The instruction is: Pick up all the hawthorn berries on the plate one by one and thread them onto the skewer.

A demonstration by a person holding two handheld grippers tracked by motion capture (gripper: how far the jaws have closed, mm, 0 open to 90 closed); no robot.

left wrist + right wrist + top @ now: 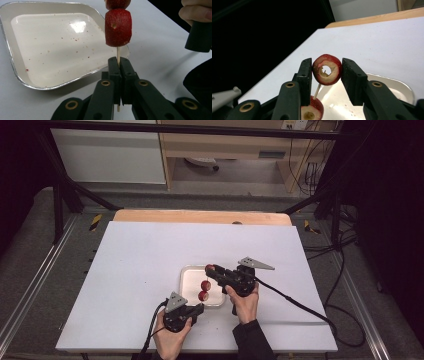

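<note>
Above the foil tray (pixel 189 279), the left gripper (pixel 119 65) clamps the skewer (pixel 118 53) tight; the right gripper (pixel 325 70) pinches a cored hawthorn (pixel 327 69) at its tip. Threading underway; next, press it down straight.

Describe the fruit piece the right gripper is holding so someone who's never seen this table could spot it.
Find the foil tray near the middle of the white table; a wooden skewer rises beside it, pinched by the left gripper. The cored red fruit ring sits between the right gripper jaws at the skewer's tip, unlike the two pieces already threaded lower down.
</note>
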